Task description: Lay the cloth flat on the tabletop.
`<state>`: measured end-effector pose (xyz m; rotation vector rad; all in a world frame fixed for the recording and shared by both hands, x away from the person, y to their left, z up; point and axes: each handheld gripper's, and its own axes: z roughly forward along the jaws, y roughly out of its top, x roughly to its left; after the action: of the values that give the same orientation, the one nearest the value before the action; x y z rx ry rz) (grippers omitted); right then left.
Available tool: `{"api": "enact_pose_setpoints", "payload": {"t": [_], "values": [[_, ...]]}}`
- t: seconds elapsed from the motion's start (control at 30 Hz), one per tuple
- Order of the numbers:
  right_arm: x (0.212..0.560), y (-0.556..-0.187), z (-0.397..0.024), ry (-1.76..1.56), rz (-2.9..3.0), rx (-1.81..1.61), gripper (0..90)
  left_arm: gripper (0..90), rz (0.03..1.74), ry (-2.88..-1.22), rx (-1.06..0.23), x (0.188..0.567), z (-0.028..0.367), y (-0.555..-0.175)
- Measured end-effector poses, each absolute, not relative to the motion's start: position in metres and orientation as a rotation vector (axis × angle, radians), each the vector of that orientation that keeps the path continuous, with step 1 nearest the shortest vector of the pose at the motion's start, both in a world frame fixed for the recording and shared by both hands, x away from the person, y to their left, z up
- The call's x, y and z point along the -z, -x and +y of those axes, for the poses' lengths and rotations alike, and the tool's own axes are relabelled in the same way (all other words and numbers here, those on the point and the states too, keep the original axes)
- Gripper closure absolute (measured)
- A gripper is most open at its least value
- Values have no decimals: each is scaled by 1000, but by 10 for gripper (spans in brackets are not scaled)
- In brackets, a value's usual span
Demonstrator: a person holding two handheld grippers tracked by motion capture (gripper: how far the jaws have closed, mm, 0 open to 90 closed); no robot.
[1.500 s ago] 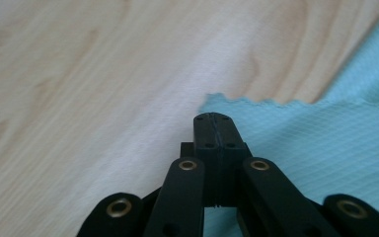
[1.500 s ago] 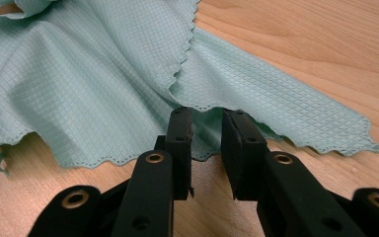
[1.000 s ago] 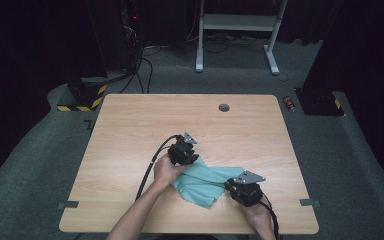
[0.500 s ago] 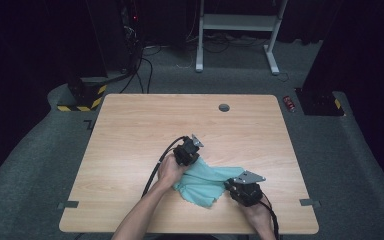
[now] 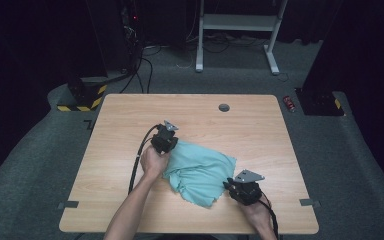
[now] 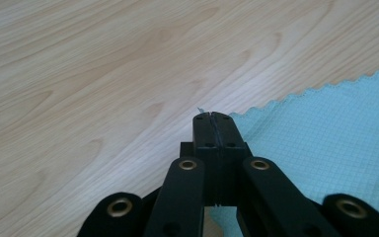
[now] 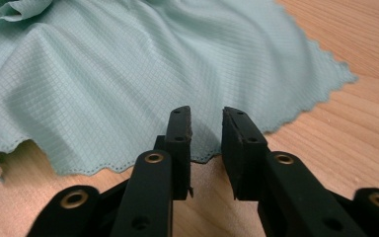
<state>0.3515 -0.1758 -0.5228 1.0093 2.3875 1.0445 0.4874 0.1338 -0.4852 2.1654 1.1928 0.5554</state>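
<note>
Left gripper clenched on a corner of the thin teal checked cloth. Right gripper parted, jaws just narrowing, cloth hem between them, pads not pressing. Cloth lies rumpled on the light wooden table, near front edge.

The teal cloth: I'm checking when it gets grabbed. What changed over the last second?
The left gripper closed its fingers on the far corner of the teal cloth and drew it away from the person, spreading the cloth flatter on the table. The right gripper kept its place at the cloth's near edge, fingers slightly apart, closing a little.
</note>
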Motion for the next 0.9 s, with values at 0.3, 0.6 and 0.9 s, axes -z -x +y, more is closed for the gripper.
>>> {"api": "enact_pose_setpoints", "payload": {"t": [0.3,0.6,0.9], "values": [[523,-358,-174,-986,2389,-1031,889,899,1225,-2184,-549,498,146,-493],[506,-373,-184,-1009,2365,-1136,762,900,1220,-2180,-538,502,151,-490],[504,-418,-181,-1145,2323,-1019,719,900,1214,-2134,-490,509,153,-488]]}}
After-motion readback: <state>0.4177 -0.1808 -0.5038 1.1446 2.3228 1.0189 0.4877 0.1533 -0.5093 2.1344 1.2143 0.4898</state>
